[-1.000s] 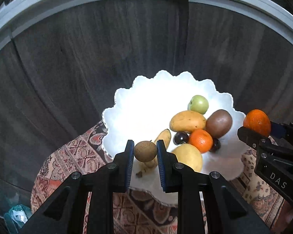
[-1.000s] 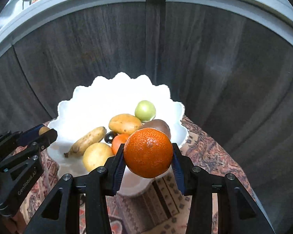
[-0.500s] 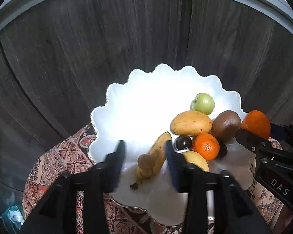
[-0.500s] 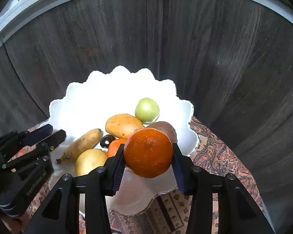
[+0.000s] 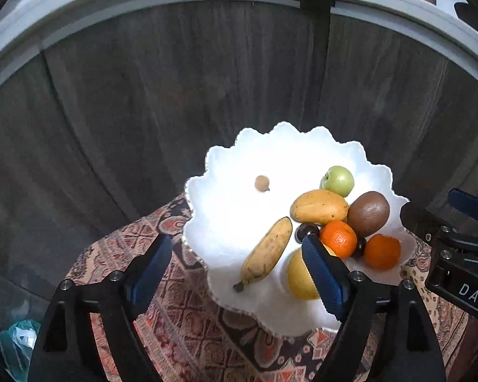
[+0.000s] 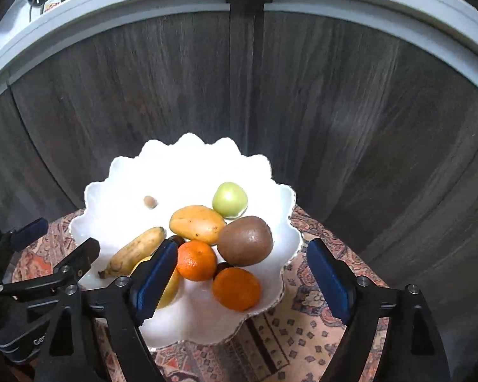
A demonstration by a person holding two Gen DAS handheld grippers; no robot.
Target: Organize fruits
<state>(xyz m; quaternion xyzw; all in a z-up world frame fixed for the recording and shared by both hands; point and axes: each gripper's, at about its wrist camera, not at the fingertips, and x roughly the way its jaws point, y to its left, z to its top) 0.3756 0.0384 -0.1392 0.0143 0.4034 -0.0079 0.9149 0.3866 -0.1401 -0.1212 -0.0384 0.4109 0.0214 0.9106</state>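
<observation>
A white scalloped bowl (image 5: pixel 226 172) (image 6: pixel 124 172) stands on a patterned cloth. It holds a small brown round fruit (image 5: pixel 262 183) (image 6: pixel 150 202) near its far left, a banana (image 5: pixel 267 250), a mango (image 5: pixel 319 207), a green apple (image 5: pixel 338 180), a kiwi (image 5: pixel 368 213), dark plums, a yellow fruit and two oranges (image 6: pixel 235 288) (image 6: pixel 197 260). My left gripper (image 5: pixel 235 275) is open and empty above the bowl's near rim. My right gripper (image 6: pixel 242 281) is open, its jaws either side of the nearer orange, which lies in the bowl.
The patterned cloth (image 5: pixel 175 318) covers a small round table. Dark wood panels (image 5: pixel 175 95) rise close behind the bowl, under a pale ledge (image 6: pixel 143 3). A green bag (image 5: pixel 16 343) lies low at the left.
My left gripper opened and the small brown fruit dropped and rolled to the bowl's far left. My right gripper opened and the orange now lies in the bowl.
</observation>
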